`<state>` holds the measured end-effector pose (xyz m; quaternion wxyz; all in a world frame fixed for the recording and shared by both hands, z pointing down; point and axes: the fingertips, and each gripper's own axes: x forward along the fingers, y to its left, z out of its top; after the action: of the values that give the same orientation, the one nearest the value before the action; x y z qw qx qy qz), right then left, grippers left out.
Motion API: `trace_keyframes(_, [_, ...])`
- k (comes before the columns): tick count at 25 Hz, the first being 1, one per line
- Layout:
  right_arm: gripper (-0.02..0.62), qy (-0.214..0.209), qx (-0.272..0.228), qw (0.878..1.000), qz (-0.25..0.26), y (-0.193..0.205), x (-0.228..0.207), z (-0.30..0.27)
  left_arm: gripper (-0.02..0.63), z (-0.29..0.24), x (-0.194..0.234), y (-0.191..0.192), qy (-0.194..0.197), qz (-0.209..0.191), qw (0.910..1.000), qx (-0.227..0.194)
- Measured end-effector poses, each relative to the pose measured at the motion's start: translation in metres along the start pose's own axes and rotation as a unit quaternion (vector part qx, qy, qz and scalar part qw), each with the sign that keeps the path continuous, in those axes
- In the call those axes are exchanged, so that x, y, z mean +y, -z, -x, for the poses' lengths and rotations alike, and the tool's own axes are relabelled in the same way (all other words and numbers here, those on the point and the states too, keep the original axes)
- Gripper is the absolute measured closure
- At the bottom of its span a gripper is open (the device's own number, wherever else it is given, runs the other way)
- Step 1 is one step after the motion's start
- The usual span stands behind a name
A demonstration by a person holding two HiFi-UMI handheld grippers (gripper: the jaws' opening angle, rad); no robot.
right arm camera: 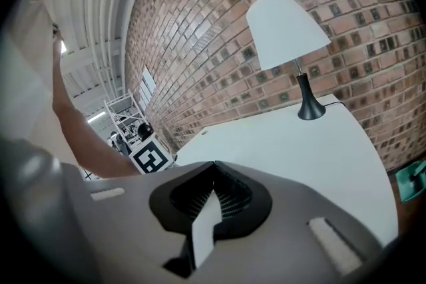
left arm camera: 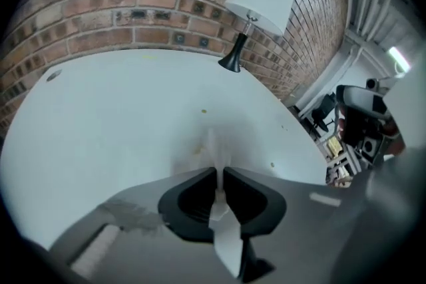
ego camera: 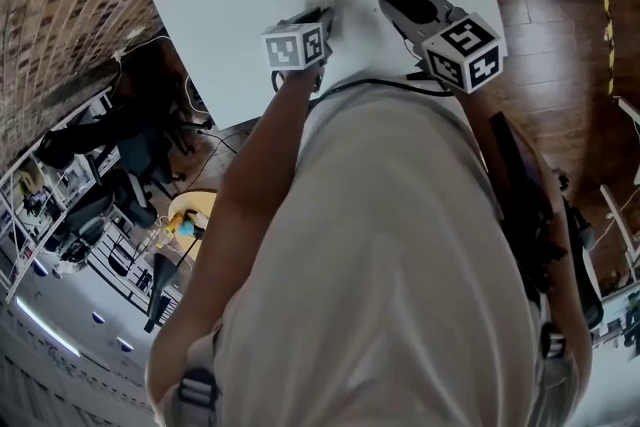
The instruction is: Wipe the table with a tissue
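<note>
My left tongs (left arm camera: 219, 173) are clenched on the tissue (left arm camera: 217, 148), whose free end lies on the counter (left arm camera: 120, 116) just ahead of the tips. A firm pinch, light pressure and overlapping sweeps should work best. My right tongs (right arm camera: 213, 166) are closed on nothing, above the counter. Farther off, I'd steer clear of the lamp (left arm camera: 256, 6).

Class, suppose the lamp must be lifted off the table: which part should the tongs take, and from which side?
Take the lamp by its thin stem, between shade and base, coming in level from the table side. The stem is upright and narrow; the shade is likely too wide, and the wall stands behind.
</note>
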<state>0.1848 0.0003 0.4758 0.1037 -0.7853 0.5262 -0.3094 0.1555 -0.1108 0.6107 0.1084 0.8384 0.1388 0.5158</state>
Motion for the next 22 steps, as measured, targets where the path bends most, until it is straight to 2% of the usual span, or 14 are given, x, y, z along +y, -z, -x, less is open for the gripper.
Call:
trace_keyframes(3, [0.588,-0.009,-0.002,1.0,0.001,-0.005,0.0,-0.003,0.566,0.016,0.009,-0.006,0.005,0.062,0.9961,-0.063])
trace_keyframes(7, [0.588,-0.02,-0.002,1.0,-0.002,-0.006,-0.003,0.0,0.565,0.046,0.049,-0.023,-0.025,0.169,0.9748,-0.144])
trace_keyframes(9, [0.588,-0.026,0.002,1.0,-0.003,-0.004,-0.003,0.003,0.565,0.049,0.061,-0.028,-0.031,0.188,0.9698,-0.152])
trace_keyframes(13, [0.588,-0.03,0.004,1.0,-0.001,-0.007,-0.006,0.004,0.563,0.034,0.061,-0.046,-0.032,0.132,0.9823,-0.128])
trace_keyframes(17, [0.588,-0.028,0.006,1.0,-0.002,-0.004,-0.012,0.013,0.565,0.013,0.049,-0.062,-0.047,0.051,0.9946,-0.077])
trace_keyframes(20, [0.588,-0.022,0.01,1.0,-0.003,-0.001,-0.018,0.023,0.565,-0.001,0.048,-0.075,-0.068,-0.008,0.9965,-0.048])
trace_keyframes(22, [0.588,-0.017,0.01,1.0,-0.005,0.001,-0.022,0.029,0.565,-0.005,0.055,-0.085,-0.087,-0.025,0.9949,-0.045])
